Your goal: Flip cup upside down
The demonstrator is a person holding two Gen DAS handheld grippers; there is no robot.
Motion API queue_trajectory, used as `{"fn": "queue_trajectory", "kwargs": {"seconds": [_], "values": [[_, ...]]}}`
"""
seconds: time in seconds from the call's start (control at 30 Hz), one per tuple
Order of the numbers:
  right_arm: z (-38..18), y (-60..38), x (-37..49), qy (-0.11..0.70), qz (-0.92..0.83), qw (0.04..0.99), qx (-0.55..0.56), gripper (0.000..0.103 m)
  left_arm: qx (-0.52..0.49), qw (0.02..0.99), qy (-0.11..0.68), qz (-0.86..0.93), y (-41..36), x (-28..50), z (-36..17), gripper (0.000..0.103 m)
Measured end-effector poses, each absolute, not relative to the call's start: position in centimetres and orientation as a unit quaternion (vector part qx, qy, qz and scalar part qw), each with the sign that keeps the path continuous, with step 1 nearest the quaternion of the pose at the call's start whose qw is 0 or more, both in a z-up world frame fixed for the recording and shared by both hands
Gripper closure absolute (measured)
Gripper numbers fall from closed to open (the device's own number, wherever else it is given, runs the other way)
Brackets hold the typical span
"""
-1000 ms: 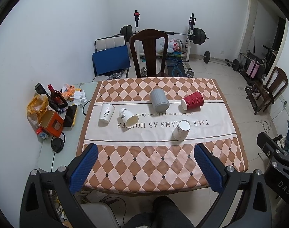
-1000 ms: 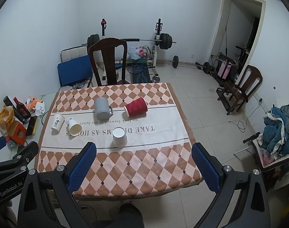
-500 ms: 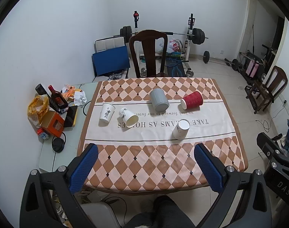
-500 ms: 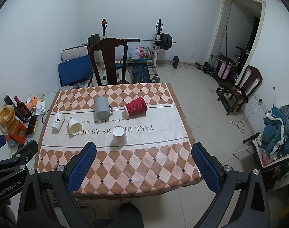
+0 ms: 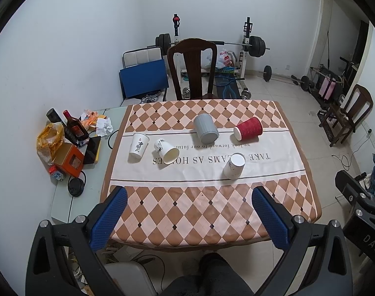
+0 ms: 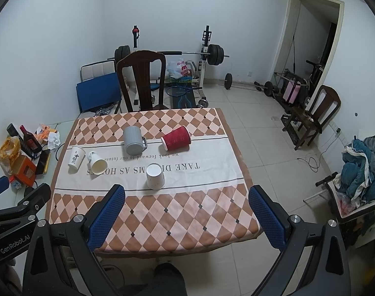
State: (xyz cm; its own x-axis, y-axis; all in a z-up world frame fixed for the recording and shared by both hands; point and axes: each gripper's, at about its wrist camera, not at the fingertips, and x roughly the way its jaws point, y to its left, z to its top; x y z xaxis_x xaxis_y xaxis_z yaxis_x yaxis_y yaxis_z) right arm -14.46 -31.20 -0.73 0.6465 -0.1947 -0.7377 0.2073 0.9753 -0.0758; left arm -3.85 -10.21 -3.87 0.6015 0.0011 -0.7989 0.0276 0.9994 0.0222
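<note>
Cups lie scattered across the checked table [image 5: 212, 212]: a red cup [image 5: 248, 131] on its side, a white cup [image 5: 233, 166] already inverted. Both the left gripper [image 5: 188, 218] and the right gripper [image 6: 186, 218] hover released, well back, likely choosing a target.

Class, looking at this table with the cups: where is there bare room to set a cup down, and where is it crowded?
The near checkered band of the tablecloth, below the inverted white cup, is bare. So is the far checkered band behind the grey mug and red cup. The white middle strip is crowded: two more paper cups sit close together at its left.
</note>
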Motion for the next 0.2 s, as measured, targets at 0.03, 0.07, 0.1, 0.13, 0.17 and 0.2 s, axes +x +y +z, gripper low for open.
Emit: {"fn": "queue_trajectory", "kwargs": {"seconds": [0.03,0.07,0.1,0.13,0.17,0.2], "values": [[-0.71,-31.15,-14.36,0.406,-0.111,0.907,0.006,0.002,0.016,0.895,0.446,-0.006,-10.20,-3.75,-3.86,0.000],[-0.70,-31.17,-14.35,0.406,-0.110,0.907,0.006,0.002,0.016,0.895,0.446,-0.007,-10.22,-3.76,-3.83,0.000],[-0.69,-31.17,-14.42,0.406,-0.110,0.907,0.005,0.002,0.016,0.895,0.446,-0.008,-10.25,-3.77,-3.81,0.000],[-0.71,-31.18,-14.38,0.406,-0.110,0.907,0.005,0.002,0.016,0.895,0.446,-0.009,-10.26,-3.82,-3.78,0.000],[-0.74,-31.19,-14.40,0.406,-0.110,0.907,0.005,0.002,0.017,0.895,0.446,-0.012,-10.30,-4.06,-3.74,0.000],[-0.77,-31.20,-14.43,0.407,-0.109,0.907,0.006,0.002,0.017,0.895,0.446,-0.014,-10.33,-4.31,-3.69,0.000]]}}
